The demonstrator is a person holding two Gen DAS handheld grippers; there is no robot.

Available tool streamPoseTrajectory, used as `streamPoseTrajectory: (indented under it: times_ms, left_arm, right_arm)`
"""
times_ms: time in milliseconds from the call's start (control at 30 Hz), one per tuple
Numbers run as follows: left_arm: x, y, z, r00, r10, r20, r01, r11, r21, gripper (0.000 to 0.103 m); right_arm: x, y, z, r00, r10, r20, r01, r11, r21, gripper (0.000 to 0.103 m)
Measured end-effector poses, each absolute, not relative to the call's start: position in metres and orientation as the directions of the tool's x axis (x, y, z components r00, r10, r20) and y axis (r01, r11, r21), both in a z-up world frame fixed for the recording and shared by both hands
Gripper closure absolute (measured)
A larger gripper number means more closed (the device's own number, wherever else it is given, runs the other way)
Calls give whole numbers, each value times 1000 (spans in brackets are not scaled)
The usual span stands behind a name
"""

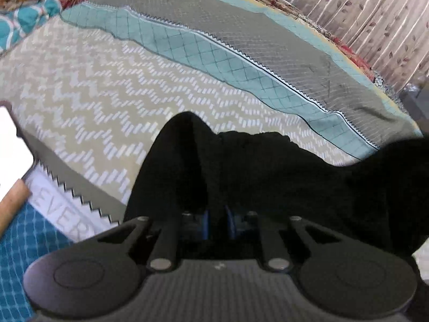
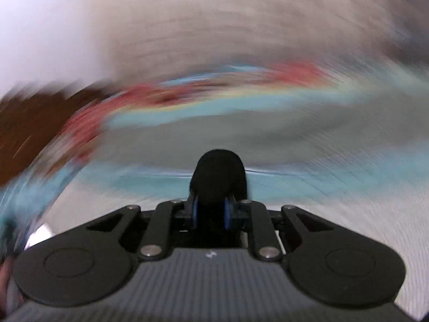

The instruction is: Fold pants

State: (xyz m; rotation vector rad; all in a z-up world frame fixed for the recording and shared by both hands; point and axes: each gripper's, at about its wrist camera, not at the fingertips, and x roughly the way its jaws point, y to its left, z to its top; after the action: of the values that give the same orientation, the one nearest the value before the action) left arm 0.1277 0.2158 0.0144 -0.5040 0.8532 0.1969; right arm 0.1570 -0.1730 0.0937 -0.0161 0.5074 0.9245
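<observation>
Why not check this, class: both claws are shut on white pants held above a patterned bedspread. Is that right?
One detail is wrong: the pants are black, not white, as the left wrist view shows. The left claw and right claw are both shut on them, above the patterned bedspread.

The black pants (image 1: pixel 268 177) were bunched and raised over the patterned bed quilt, their dark fabric humped into soft folds across the near right of the left wrist view. In the blurred right wrist view, a small rounded fold of the pants (image 2: pixel 218 177) stood upright.
</observation>
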Motion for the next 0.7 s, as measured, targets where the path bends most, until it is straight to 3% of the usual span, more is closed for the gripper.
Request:
streamPoseTrajectory:
  times_ms: [133, 200, 300, 400, 533, 633, 667, 700]
  left_arm:
    - [131, 222, 6, 627, -31, -778, -389, 854, -347, 86]
    - [132, 227, 6, 626, -44, -779, -393, 844, -364, 73]
    - [133, 232, 6, 638, -77, -766, -374, 839, -395, 63]
    - [137, 232, 5, 646, -95, -758, -362, 836, -413, 53]
    - [138, 223, 0, 646, -62, -761, -368, 847, -383, 53]
    - [137, 214, -1, 645, -20, -764, -374, 864, -338, 59]
    - [138, 211, 0, 638, 0, -770, -381, 869, -315, 67]
    - [139, 210, 0, 629, 17, -777, -384, 876, -292, 77]
  right_arm:
    - [87, -118, 58, 145, 788, -598, -930, 316, 190, 66]
    - [75, -112, 39, 95, 760, -643, -934, 292, 207, 64]
    - [102, -144, 38, 141, 788, -600, -858, 400, 323, 64]
    - [161, -180, 42, 288, 803, -521, -655, 562, 505, 62]
    - [217, -180, 26, 413, 697, -586, -484, 713, 507, 62]
    - [239, -140, 0, 341, 670, -659, -462, 730, 504, 49]
    - [240, -133, -11, 303, 655, -692, -447, 739, 504, 49]
    - [242, -120, -22, 259, 637, -726, -423, 751, 507, 56]
